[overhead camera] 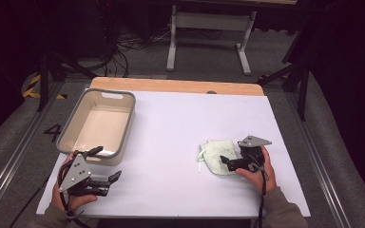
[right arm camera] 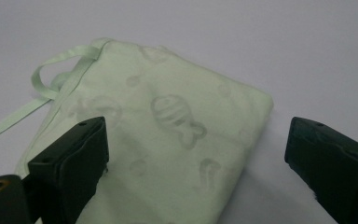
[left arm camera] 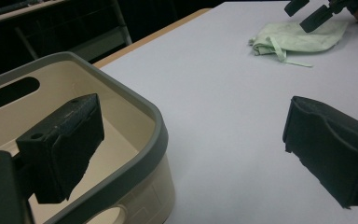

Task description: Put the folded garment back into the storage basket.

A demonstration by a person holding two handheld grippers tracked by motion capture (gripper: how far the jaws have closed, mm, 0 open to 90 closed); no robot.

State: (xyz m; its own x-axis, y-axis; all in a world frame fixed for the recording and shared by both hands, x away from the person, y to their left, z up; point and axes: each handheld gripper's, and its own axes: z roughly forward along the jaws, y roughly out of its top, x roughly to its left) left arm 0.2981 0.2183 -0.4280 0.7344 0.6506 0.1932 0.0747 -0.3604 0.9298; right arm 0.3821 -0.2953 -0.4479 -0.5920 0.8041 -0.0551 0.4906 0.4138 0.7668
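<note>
A pale green folded cloth (overhead camera: 218, 156) with a faint fish print and a ribbon tie lies on the white table, right of centre. My right gripper (overhead camera: 231, 162) hovers over the cloth's near right part, jaws open with the cloth (right arm camera: 177, 140) spread between and beneath them, not pinched. The ribbon (right arm camera: 51, 88) trails off the cloth's far corner. My left gripper (overhead camera: 108, 165) stands open at the front left, beside the near corner of a beige bin with a grey rim (overhead camera: 128, 124). In the left gripper view, one jaw overlaps the bin (left arm camera: 158, 140), and the cloth (left arm camera: 303, 37) lies far off.
The white sheet (overhead camera: 171, 142) covers a wooden table whose far edge (overhead camera: 171, 85) shows bare. The bin holds nothing that I can see. Beyond the table stand a white frame (overhead camera: 209, 33), cables and black tripod legs on the floor.
</note>
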